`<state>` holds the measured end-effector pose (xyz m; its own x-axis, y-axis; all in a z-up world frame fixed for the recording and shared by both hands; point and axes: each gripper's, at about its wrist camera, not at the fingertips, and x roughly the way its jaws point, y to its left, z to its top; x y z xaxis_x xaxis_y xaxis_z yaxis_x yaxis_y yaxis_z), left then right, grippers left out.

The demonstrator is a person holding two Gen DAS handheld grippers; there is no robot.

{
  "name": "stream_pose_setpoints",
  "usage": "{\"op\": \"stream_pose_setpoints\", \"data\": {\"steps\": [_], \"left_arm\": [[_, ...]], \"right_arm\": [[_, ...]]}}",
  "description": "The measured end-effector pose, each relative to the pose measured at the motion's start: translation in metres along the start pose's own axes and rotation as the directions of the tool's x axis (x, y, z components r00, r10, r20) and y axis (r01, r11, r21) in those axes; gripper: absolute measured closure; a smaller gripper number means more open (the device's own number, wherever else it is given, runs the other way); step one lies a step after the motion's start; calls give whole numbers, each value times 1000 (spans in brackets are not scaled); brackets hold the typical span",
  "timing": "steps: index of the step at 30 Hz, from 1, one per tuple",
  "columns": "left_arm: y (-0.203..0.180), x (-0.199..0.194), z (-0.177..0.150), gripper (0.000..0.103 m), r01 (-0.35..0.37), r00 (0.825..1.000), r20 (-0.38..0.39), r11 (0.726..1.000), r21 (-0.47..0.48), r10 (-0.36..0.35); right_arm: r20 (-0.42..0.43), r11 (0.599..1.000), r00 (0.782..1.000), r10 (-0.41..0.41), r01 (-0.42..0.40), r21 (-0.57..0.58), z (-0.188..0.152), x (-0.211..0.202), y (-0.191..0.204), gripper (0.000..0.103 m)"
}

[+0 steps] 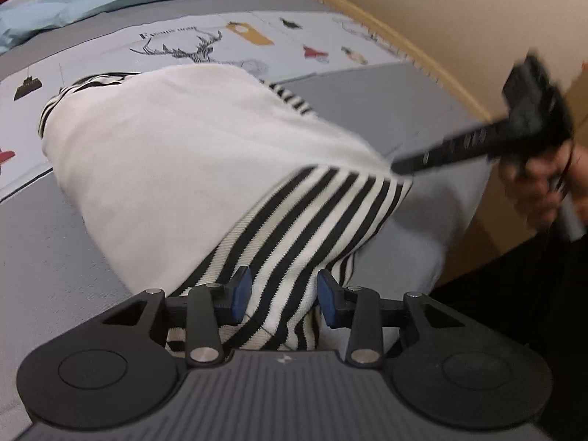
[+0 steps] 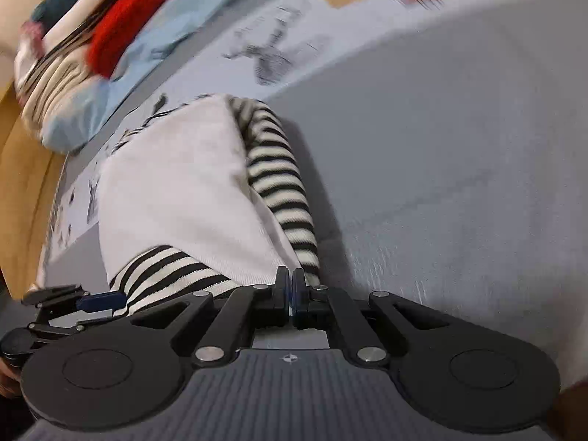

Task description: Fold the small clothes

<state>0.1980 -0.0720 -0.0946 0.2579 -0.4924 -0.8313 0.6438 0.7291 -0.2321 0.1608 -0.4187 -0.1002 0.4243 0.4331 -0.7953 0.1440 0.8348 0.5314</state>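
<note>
Low in the left wrist view, the left gripper (image 1: 281, 296) stands parted, its blue pads (image 1: 240, 288) flanking the striped sleeve (image 1: 294, 235) of the white garment (image 1: 176, 169), with no firm clamping visible. In the right wrist view, the right gripper (image 2: 293, 294) is clenched at bottom centre on the garment's near hem. Beyond, the garment lies across the grey printed bedcover (image 2: 459, 147), a clothes pile (image 2: 92, 36) upper left.

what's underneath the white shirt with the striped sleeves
The white shirt lies on a grey bedspread printed with a deer. The bedspread shows all round it; whatever lies directly beneath the shirt is covered.
</note>
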Motion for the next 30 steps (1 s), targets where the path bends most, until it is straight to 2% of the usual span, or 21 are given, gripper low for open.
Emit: {"op": "stream_pose_setpoints", "data": {"steps": [3, 6, 7, 9, 12, 14, 17, 19, 20, 21, 23, 26, 27, 28, 29, 30], "left_arm": [[-8, 6, -4, 61, -31, 999, -9, 998, 63, 31], [-11, 6, -3, 60, -38, 999, -6, 996, 83, 38], [-10, 5, -3, 60, -34, 999, -3, 996, 78, 34], [-8, 4, -2, 60, -24, 1000, 0, 998, 61, 24], [-8, 4, -3, 60, -27, 1000, -1, 997, 69, 27], [-9, 3, -6, 60, -25, 1000, 1, 997, 75, 25], [-2, 0, -5, 60, -3, 1000, 4, 999, 49, 3], [1, -3, -4, 60, 14, 1000, 8, 999, 33, -14], [3, -5, -2, 60, 19, 1000, 14, 999, 27, -19], [3, -8, 0, 61, 20, 999, 35, 1000, 23, -21], [5, -20, 6, 61, 21, 994, 112, 1000, -1, -20], [17, -28, 14, 61, 39, 985, 174, 995, -90, -22], [20, -23, 14, 62, 9, 990, 143, 995, -99, 5], [19, -13, 13, 68, -38, 995, 86, 996, -86, 45], [16, 0, 9, 70, -85, 996, 22, 995, -42, 86], [9, 7, 6, 70, -134, 991, -4, 991, 25, 135]], "right_arm": [[41, 1000, 999, -1, 0, 22, 7, 0, 8, 98], [139, 995, 986, -94, 95, -5, 17, -4, 20, 93], [164, 995, 982, -99, 103, -14, 19, -4, 25, 91], [197, 996, 977, -80, 84, -11, 24, 0, 32, 72], [188, 999, 982, -23, 27, -22, 36, 22, 38, 61], [152, 999, 988, -22, 27, -32, 44, 43, 44, 60], [58, 998, 997, -46, 48, -30, 47, 69, 46, 60], [27, 998, 999, -40, 41, -44, 45, 74, 50, 76], [25, 998, 999, -25, 27, -65, 45, 73, 52, 98], [32, 996, 999, -16, 19, -84, 44, 70, 54, 99], [71, 993, 996, -47, 55, -109, 43, 62, 53, 100], [51, 994, 994, -97, 100, -55, 41, 63, 38, 100], [49, 993, 994, -102, 105, -60, 40, 64, 39, 100], [54, 991, 993, -105, 109, -82, 38, 64, 41, 100], [64, 988, 992, -109, 115, -107, 37, 63, 46, 100], [77, 986, 991, -110, 119, -120, 36, 63, 49, 99]]}}
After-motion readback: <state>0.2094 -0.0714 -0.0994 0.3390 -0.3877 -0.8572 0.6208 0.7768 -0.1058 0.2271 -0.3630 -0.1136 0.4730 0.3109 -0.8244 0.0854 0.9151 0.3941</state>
